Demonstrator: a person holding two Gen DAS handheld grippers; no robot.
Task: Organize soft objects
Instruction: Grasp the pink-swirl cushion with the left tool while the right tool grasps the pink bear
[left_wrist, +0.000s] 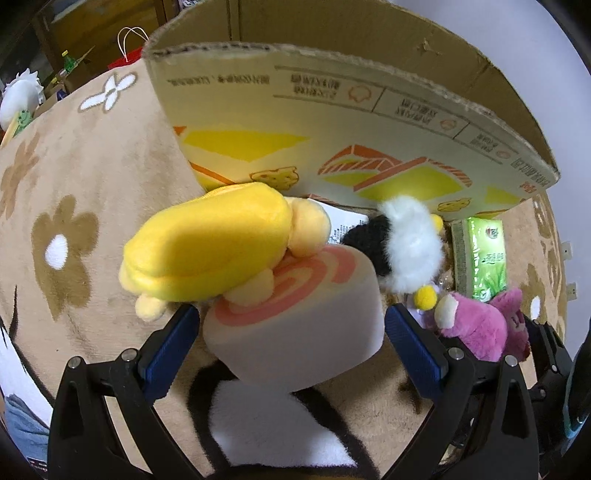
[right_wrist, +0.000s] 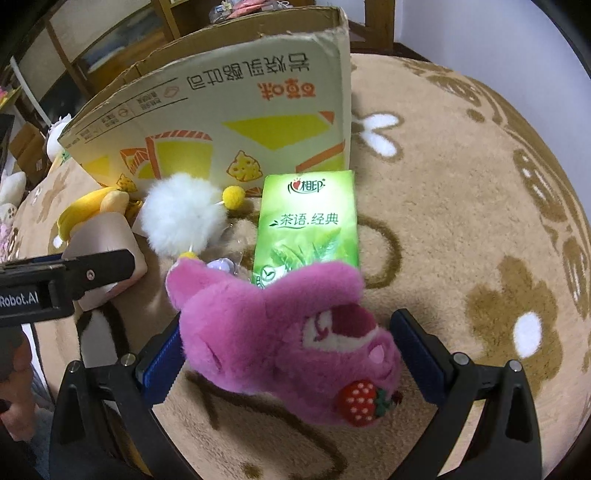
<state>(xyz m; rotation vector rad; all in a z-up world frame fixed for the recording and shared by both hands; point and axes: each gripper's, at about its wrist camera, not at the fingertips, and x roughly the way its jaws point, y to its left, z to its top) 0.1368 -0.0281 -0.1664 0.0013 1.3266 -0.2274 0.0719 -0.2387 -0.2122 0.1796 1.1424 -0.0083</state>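
Observation:
In the left wrist view my left gripper (left_wrist: 291, 332) is open, its blue pads either side of a round beige swirl cushion (left_wrist: 295, 317) on the carpet. A yellow plush (left_wrist: 210, 251) lies on the cushion's far edge. A white-and-black fluffy toy (left_wrist: 410, 247) sits behind. In the right wrist view my right gripper (right_wrist: 284, 350) is open around a pink bear plush (right_wrist: 280, 332) with a strawberry, pads close to its sides. The white fluffy toy (right_wrist: 181, 218) and a green tissue pack (right_wrist: 310, 221) lie beyond it.
A printed cardboard box (left_wrist: 332, 122) lies on its side, opening toward the toys; it also shows in the right wrist view (right_wrist: 221, 110). Everything rests on a tan flower-patterned carpet (right_wrist: 461, 221). The left gripper's arm (right_wrist: 62, 280) crosses the right view's left edge.

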